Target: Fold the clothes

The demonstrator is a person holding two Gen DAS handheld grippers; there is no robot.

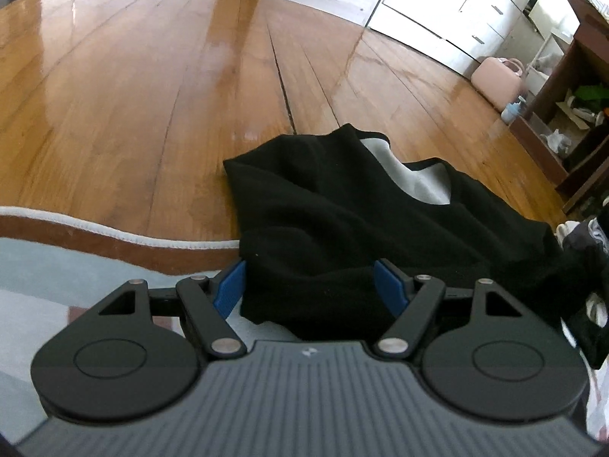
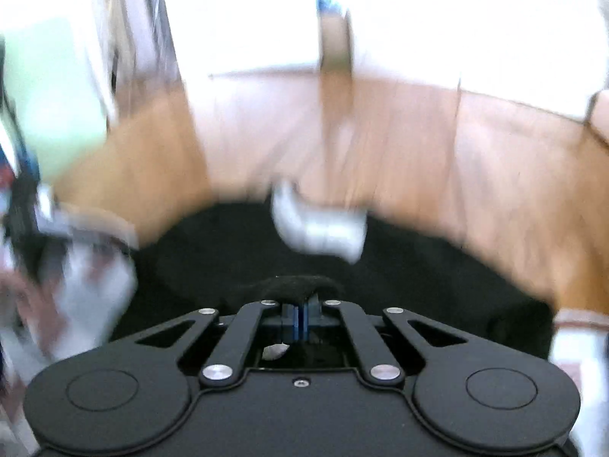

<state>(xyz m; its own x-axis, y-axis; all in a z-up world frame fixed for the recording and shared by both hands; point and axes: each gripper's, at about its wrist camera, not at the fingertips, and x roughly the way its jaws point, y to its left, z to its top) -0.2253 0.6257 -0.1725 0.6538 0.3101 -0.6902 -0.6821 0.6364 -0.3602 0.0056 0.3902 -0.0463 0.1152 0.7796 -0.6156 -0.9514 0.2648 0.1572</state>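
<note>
On wooden floor (image 1: 152, 95), black garment (image 1: 342, 209) soft, limp; grab hem; left gripper (image 1: 310, 285) wide, pads clear; right gripper (image 2: 300, 318) pinching fabric fold

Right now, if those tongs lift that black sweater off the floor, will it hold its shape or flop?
Probably flop: the black sweater lies rumpled in soft folds. It looks thick, so likely somewhat heavy and apt to sag. The right tongs already pinch a bunched fold, so it seems grippy rather than slippery.

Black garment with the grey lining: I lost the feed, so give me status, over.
Right tool shut on a fold of the black garment with grey lining. Left tool open, straddling its near edge. Nothing in the way.
</note>
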